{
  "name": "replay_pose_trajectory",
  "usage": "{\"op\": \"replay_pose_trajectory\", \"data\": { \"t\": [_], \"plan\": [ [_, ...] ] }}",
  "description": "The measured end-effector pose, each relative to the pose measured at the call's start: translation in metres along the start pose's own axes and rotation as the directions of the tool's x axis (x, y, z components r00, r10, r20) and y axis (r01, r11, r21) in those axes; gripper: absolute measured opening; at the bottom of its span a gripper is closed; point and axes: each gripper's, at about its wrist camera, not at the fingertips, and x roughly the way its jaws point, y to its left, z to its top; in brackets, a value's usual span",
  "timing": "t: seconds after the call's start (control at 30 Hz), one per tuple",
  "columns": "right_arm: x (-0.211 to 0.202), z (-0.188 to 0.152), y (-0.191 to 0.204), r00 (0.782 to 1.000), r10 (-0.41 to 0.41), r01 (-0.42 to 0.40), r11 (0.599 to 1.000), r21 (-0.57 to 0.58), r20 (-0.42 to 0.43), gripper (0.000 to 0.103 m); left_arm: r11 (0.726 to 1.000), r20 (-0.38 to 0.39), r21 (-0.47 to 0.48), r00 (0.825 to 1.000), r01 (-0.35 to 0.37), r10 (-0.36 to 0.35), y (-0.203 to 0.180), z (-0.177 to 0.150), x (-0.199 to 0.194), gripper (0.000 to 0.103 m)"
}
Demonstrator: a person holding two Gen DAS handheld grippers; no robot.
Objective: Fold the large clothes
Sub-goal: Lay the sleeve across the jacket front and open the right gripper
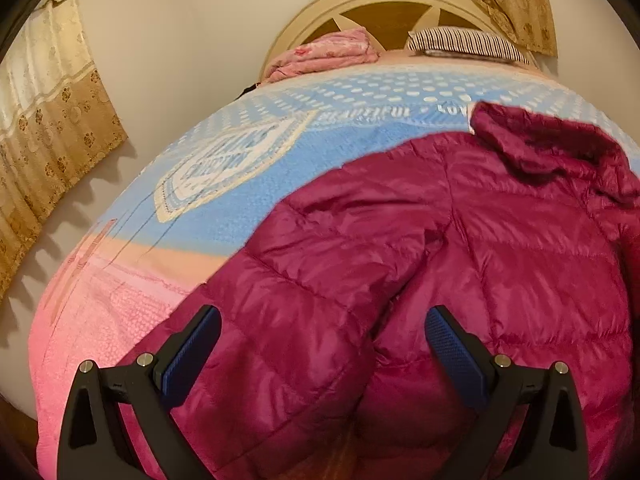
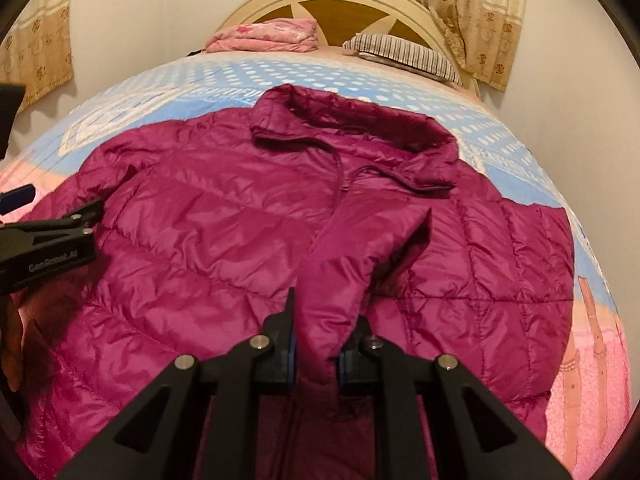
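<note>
The right gripper [image 2: 316, 344] is pressed together on the end of a sleeve [image 2: 340, 280] of the jacket [image 2: 200, 240], and the sleeve rises from the pads and lies over the front of the jacket, ahead of the tool. The left gripper [image 1: 324, 344] has its jaws wide apart and holds nothing; it hangs just above the other sleeve [image 1: 304, 280], with the puffy cloth between and under its fingers [image 1: 192, 352].

The jacket lies spread with its front up on the bed cover [image 2: 520, 132], collar [image 2: 352, 132] far from both tools, hem near them. The step in hand seems to be the folding of the sleeves inward across the body. I judge the next move is to lay the held sleeve flat on the chest and let it go, while the left tool must come down and pinch its sleeve near the cuff.

Beyond the collar there is free bed cover up to the pillow [image 2: 404, 56] and a pink folded blanket [image 2: 264, 36]. To the left of the left tool the edge of the bed is near, so the jacket should not be pulled that way
</note>
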Motion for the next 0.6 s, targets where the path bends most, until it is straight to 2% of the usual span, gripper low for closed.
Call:
{"op": "replay_pose_trajectory", "data": {
  "t": [0.3, 0.47, 0.5, 0.53, 0.6],
  "plan": [
    [0.009, 0.001, 0.008, 1.000, 0.006, -0.006, 1.000, -0.003, -0.006, 0.018, 0.999, -0.006, 0.029, 1.000, -0.018, 0.018, -0.012, -0.013, 0.006, 0.102],
    [0.008, 0.002, 0.009, 1.000, 0.026, -0.026, 1.000, 0.002, 0.000, 0.025, 0.998, -0.009, 0.044, 0.999, -0.034, 0.035, -0.017, -0.013, 0.007, 0.102],
    [0.005, 0.002, 0.010, 1.000, 0.027, -0.027, 1.000, -0.009, 0.002, 0.031, 0.998, -0.009, 0.045, 0.999, -0.035, 0.036, -0.017, -0.013, 0.007, 0.102],
    [0.002, 0.002, 0.011, 0.999, 0.041, -0.041, 0.999, -0.015, 0.001, 0.044, 0.998, -0.009, 0.045, 0.999, -0.034, 0.035, -0.017, -0.013, 0.007, 0.102],
    [-0.005, 0.003, 0.011, 0.997, 0.079, -0.079, 0.997, -0.004, -0.010, 0.062, 0.999, -0.015, 0.040, 0.999, -0.028, 0.029, -0.016, -0.014, 0.009, 0.102]
  ]
}}
